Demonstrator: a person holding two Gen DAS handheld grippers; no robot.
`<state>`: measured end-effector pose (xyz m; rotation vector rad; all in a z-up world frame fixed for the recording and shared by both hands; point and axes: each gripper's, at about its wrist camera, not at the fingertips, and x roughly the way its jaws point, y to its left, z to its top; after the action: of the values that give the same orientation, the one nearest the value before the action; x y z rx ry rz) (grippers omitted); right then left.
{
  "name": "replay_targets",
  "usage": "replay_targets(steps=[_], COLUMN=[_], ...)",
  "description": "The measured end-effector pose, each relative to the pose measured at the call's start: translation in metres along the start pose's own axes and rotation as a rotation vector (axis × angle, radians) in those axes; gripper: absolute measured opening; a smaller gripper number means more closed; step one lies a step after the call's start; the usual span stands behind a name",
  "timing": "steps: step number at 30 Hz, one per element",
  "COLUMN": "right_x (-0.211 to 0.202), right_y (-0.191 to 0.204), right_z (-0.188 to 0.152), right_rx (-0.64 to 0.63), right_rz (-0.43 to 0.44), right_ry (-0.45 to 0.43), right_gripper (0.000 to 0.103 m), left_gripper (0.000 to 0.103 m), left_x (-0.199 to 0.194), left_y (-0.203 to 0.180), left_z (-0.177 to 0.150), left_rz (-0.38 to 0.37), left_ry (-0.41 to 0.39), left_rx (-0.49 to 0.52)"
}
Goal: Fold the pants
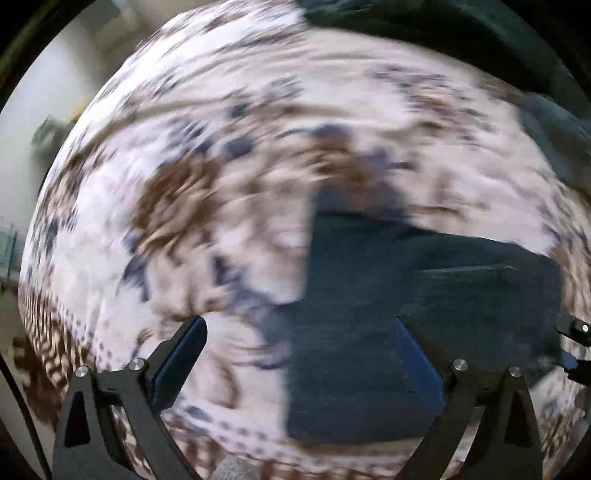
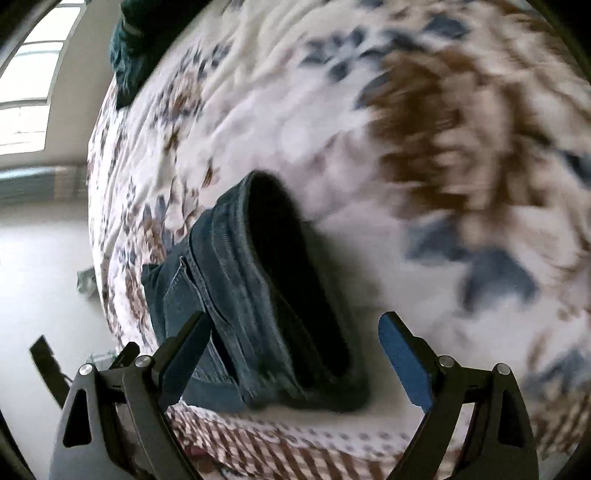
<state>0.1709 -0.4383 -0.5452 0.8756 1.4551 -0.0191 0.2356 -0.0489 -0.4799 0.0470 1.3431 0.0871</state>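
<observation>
Item: dark blue denim pants [image 2: 258, 295], folded into a thick bundle, lying on a floral bedspread [image 2: 295, 110] near its patterned edge. Right gripper [image 2: 295, 354]: fingers spread wide, pointing steeply down, bundle below and between them, pads not pressing it. Left gripper [image 1: 301, 354]: fingers wide, nothing gripped, aimed steeply down over the pants [image 1: 369, 314]; view blurred.

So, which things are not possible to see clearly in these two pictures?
- Left wrist view: motion blur smears the pants, so folds and seams are unreadable.
- Left wrist view: the dark shape at the top edge is cut off.
- Right wrist view: the bedspread pattern is blurred on the right.
- Right wrist view: the right gripper fingers cover the near end of the pants.
</observation>
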Motion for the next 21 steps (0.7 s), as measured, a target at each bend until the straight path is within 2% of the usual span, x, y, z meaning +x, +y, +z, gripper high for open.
replay_targets(steps=[1, 2, 4, 5, 7, 9, 11, 12, 14, 16, 19, 20, 21], right_x=[0.009, 0.014, 0.020, 0.014, 0.004, -0.023, -0.046, -0.056, -0.056, -0.045, -0.027, -0.024, -0.024], right_y=[0.005, 0.011, 0.022, 0.024, 0.037, 0.040, 0.035, 0.025, 0.014, -0.004, -0.022, -0.026, -0.032], right_z=[-0.001, -0.003, -0.007, -0.013, -0.018, -0.026, -0.029, -0.029, -0.024, -0.016, -0.007, -0.005, -0.004], right_rx=[-0.011, -0.034, -0.089, -0.109, -0.108, -0.108, -0.078, -0.051, -0.022, 0.034, 0.078, 0.085, 0.108], right_rz=[0.020, -0.004, -0.123, -0.139, -0.145, -0.174, -0.204, -0.228, -0.253, -0.209, -0.205, -0.204, -0.202], right_ry=[0.009, 0.009, -0.033, -0.053, -0.079, -0.127, -0.169, -0.185, -0.177, -0.113, -0.050, -0.033, -0.024], right_gripper=[0.079, 0.052, 0.021, 0.017, 0.014, 0.013, 0.013, 0.013, 0.013, 0.014, 0.033, 0.046, 0.053], left_gripper=[0.101, 0.101, 0.101, 0.101, 0.101, 0.101, 0.101, 0.101, 0.101, 0.101, 0.101, 0.101, 0.101], left_x=[0.004, 0.008, 0.011, 0.013, 0.015, 0.017, 0.017, 0.018, 0.023, 0.030, 0.054, 0.063, 0.076], left_y=[0.007, 0.017, 0.027, 0.031, 0.035, 0.036, 0.034, 0.031, 0.024, 0.013, -0.006, -0.010, -0.014], left_z=[0.000, 0.001, 0.000, 0.001, 0.003, 0.010, 0.017, 0.023, 0.034, 0.046, 0.069, 0.075, 0.082], left_rz=[0.010, 0.017, 0.026, 0.019, 0.005, -0.029, -0.055, -0.091, -0.130, -0.188, -0.264, -0.274, -0.292], left_ry=[0.006, 0.009, 0.006, 0.010, 0.015, 0.015, 0.016, 0.023, 0.041, 0.053, 0.101, 0.119, 0.151], left_rx=[-0.013, -0.025, -0.031, -0.034, -0.043, -0.043, -0.043, -0.045, -0.046, -0.037, -0.043, -0.048, -0.063])
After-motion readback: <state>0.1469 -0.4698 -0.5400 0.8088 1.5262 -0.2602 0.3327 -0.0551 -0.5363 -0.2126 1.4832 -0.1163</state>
